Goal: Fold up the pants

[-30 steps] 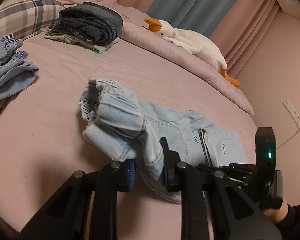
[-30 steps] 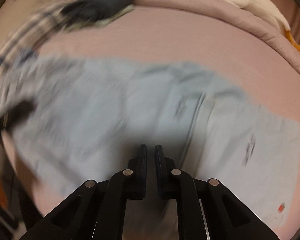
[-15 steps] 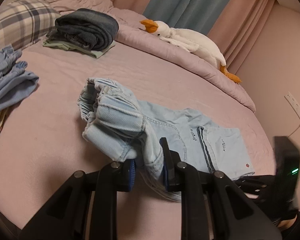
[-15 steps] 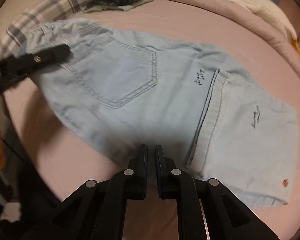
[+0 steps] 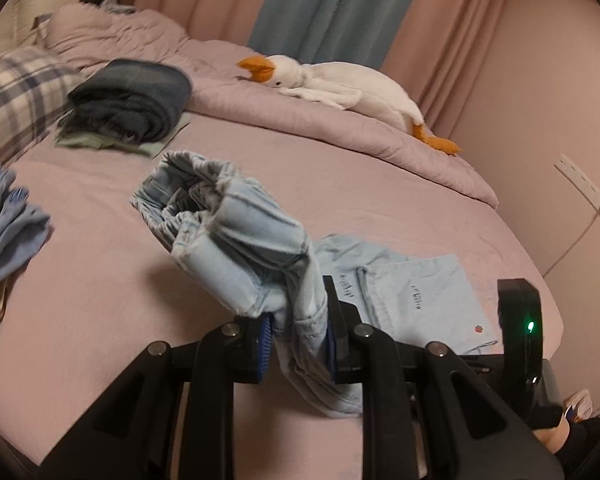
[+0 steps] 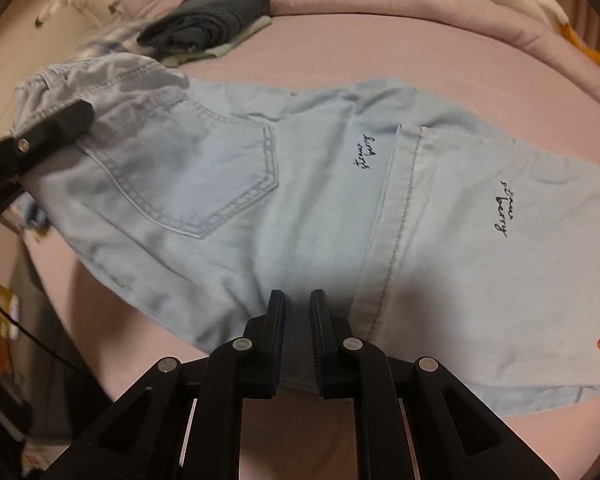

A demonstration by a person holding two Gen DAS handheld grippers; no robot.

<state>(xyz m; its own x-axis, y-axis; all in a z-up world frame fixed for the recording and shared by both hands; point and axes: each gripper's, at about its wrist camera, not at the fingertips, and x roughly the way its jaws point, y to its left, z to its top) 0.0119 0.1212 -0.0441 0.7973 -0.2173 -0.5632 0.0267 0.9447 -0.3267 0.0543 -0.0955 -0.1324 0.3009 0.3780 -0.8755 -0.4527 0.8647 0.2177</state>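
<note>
Pink bedroom all round: pink walls, pink and blue-grey curtains [image 5: 312, 4], and a bed [image 5: 100, 264] with a mauve sheet that takes up most of both views. Up by the rolled duvet [image 5: 308, 120] lies a plush goose [image 5: 340, 84], and there's a stack of dark folded clothes [image 5: 132, 100] near a plaid pillow [image 5: 16, 96], plus a rumpled blue garment [image 5: 8, 232] off at the left edge. A wall socket [image 5: 580, 184] sits on the right. The light-blue pants [image 6: 260, 184] are spread across the sheet with the back pocket up, little script lettering on the legs and a tiny strawberry patch near the hem. The left hand-held gripper [image 5: 296, 336] is clamped onto the bunched waistband end, fabric squeezed between its blue pads, and that end is lifted off the bed while the legs stay flat. It's angled moderately downward. The right hand-held gripper [image 6: 296, 340] points steeply down at the near edge of the pants around mid-leg, jaws nearly together with just a narrow gap; the denim edge runs right at its tips, but I honestly can't tell if it's pinching any. A bit of the person's hand [image 5: 556, 432] peeks out in the bottom right corner of the left view.
</note>
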